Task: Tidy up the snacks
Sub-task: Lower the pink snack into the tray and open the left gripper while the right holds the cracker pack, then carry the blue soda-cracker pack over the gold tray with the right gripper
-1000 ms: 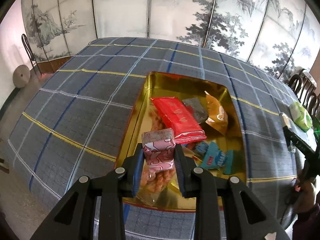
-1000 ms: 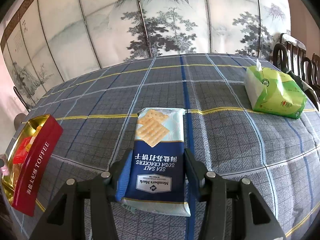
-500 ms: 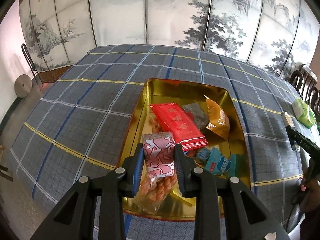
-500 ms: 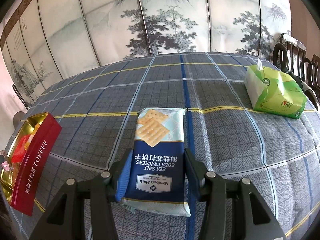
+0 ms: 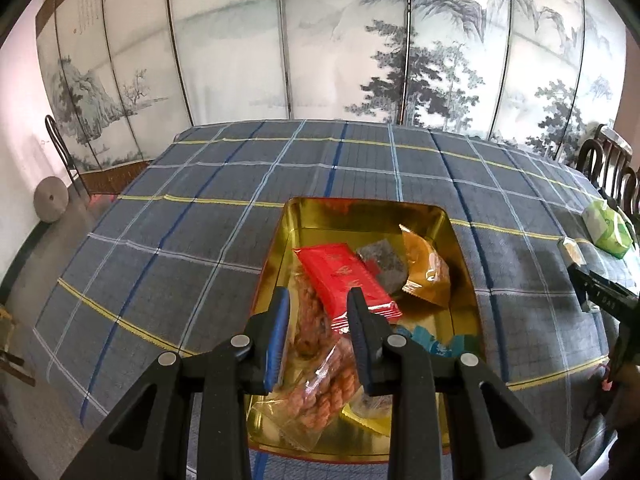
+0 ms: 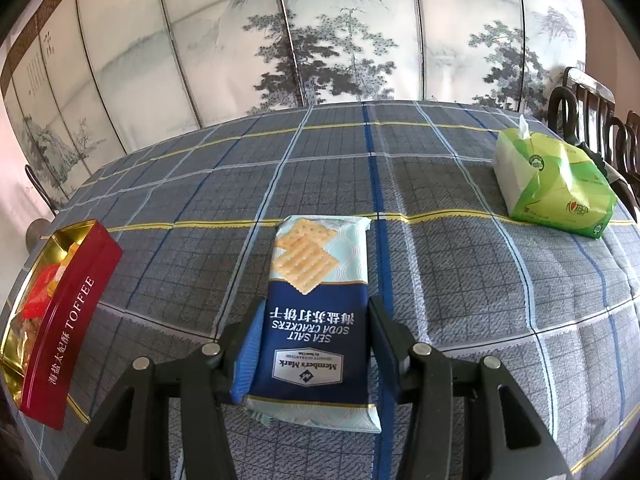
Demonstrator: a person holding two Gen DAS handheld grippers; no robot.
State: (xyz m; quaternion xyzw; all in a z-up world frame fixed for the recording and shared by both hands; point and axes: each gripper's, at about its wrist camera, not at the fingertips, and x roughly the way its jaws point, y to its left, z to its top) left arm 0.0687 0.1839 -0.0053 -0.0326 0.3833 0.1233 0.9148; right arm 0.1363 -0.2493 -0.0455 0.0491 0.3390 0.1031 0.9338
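While my left gripper hangs open over the tin, empty, my right gripper clamps the cracker pack; next I'd carry it left into that tin.

ink-landscape folding screen, plaid tablecloth, dark wooden chairs

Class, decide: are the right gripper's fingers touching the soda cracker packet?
Touching. The right wrist view shows the right gripper with a finger pressed against each long side of the soda cracker packet, no gap showing.
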